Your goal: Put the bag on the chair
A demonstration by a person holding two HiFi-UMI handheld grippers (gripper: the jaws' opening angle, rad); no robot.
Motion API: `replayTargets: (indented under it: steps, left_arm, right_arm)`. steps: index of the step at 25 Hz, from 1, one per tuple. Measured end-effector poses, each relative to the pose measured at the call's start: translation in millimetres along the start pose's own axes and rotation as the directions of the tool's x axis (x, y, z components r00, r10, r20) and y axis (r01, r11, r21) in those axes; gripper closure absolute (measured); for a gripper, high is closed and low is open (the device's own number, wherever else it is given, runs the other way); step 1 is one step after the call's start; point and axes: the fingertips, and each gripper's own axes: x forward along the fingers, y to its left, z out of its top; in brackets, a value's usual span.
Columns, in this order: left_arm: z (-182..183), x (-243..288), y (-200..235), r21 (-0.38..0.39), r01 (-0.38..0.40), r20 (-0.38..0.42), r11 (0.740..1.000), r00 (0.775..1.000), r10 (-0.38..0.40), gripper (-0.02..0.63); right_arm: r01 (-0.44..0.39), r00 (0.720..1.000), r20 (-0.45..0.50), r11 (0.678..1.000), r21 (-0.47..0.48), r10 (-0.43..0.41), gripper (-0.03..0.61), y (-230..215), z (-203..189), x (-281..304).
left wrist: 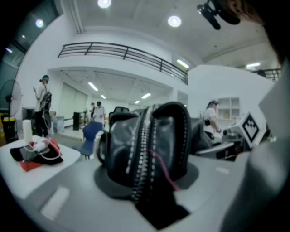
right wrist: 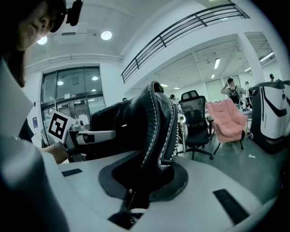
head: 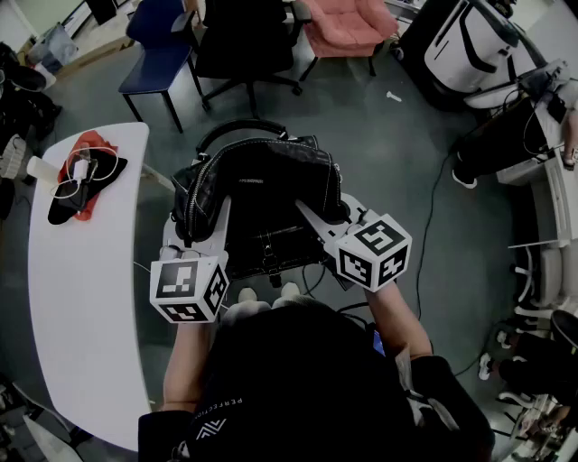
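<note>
Head view, bag (head: 262,194): black leather, held up off the grey floor in front of the person, beside the white table (head: 81,298).
Head view, left gripper (head: 209,236): clamped on the bag's left side.
Head view, right gripper (head: 312,217): clamped on the bag's right side.
Head view, chairs: blue chair (head: 158,54), black office chair (head: 244,45) and pink armchair (head: 348,27) stand well apart from the bag, beyond it.
Head view, table: a red cloth (head: 90,149) lies at its far end.
Left gripper view, jaws: partly closed, pressing a fold of the bag (left wrist: 149,145) by its zip.
Right gripper view, jaws: nearly together, pinching the bag's (right wrist: 145,131) stitched edge; the pink armchair (right wrist: 226,122) stands behind.
</note>
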Motion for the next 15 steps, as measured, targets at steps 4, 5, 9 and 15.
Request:
replayTargets:
  steps: [4, 5, 9, 15]
  left_arm:
    - [-2.0, 9.7, -10.2, -0.004, 0.007, -0.012, 1.000, 1.000, -0.007, 0.436]
    - [-3.9, 11.7, -11.0, -0.003, 0.010, -0.019, 1.000, 1.000, -0.010, 0.434]
    - [-9.8, 18.3, -16.5, 0.005, 0.025, -0.032, 1.000, 0.999, -0.024, 0.437]
    - [-13.4, 38.3, -48.1, 0.000, 0.018, -0.033, 1.000, 0.999, -0.018, 0.437]
  right_arm:
    - [-0.008, 1.000, -0.005, 1.000, 0.021, 0.008, 0.527, -12.1, -2.3, -5.9]
    - [-0.007, 1.000, -0.008, 1.000, 0.029, 0.007, 0.526, -13.7, -4.3, -6.2]
    - [0.001, 1.000, -0.016, 0.998, 0.055, 0.000, 0.526, -20.1, -10.9, -9.3]
    - [-0.017, 1.000, -0.022, 0.998, 0.058, 0.018, 0.523, -53.0, -14.5, -28.7]
